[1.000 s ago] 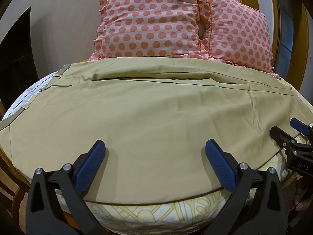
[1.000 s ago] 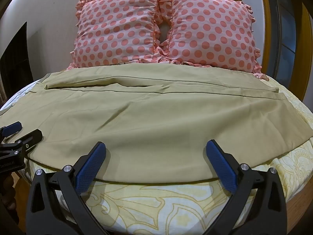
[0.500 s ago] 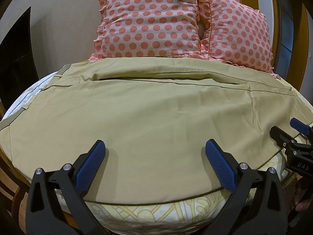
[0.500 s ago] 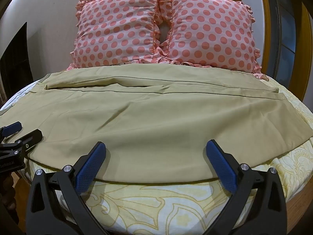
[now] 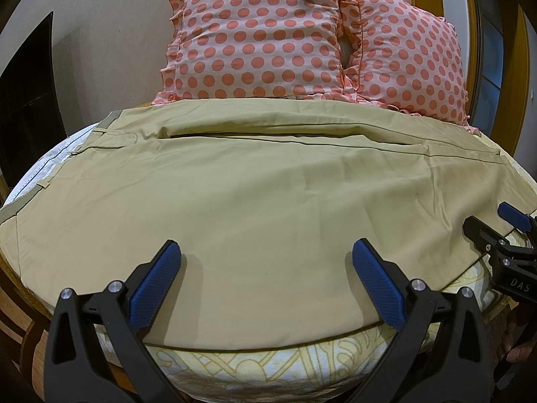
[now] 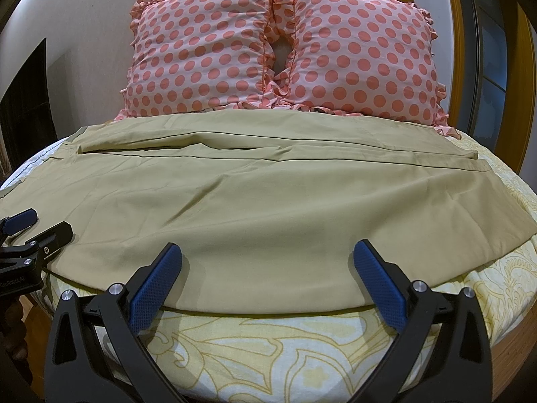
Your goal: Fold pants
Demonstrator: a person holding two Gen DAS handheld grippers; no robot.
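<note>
Across the middle of the bed, from about nine o'clock to three o'clock in both wrist views, lie the khaki cotton pants (image 5: 268, 201) (image 6: 268, 208), spread flat with both legs running sideways and the waistband end at nine o'clock. They rest on a cream bedsheet with a yellow scroll pattern (image 5: 255, 366) (image 6: 268, 346), whose bare part shows at six o'clock below the near hem.

The left gripper (image 5: 266, 277), black with blue ribbed pads, hangs over the near edge of the pants at six o'clock, its jaws spread wide and holding nothing. The right gripper (image 6: 268, 277) sits likewise at six o'clock in its own view, jaws released and empty, tips above the near hem. Each appears in the other's view: the right gripper (image 5: 493, 225) at three o'clock, the left gripper (image 6: 37, 226) at nine o'clock, both parted over the cloth's edge.

At twelve o'clock two pink frilled pillows with coral polka dots (image 5: 258, 33) (image 6: 201, 53) lean against the beige wall (image 5: 110, 33), side by side and touching.
</note>
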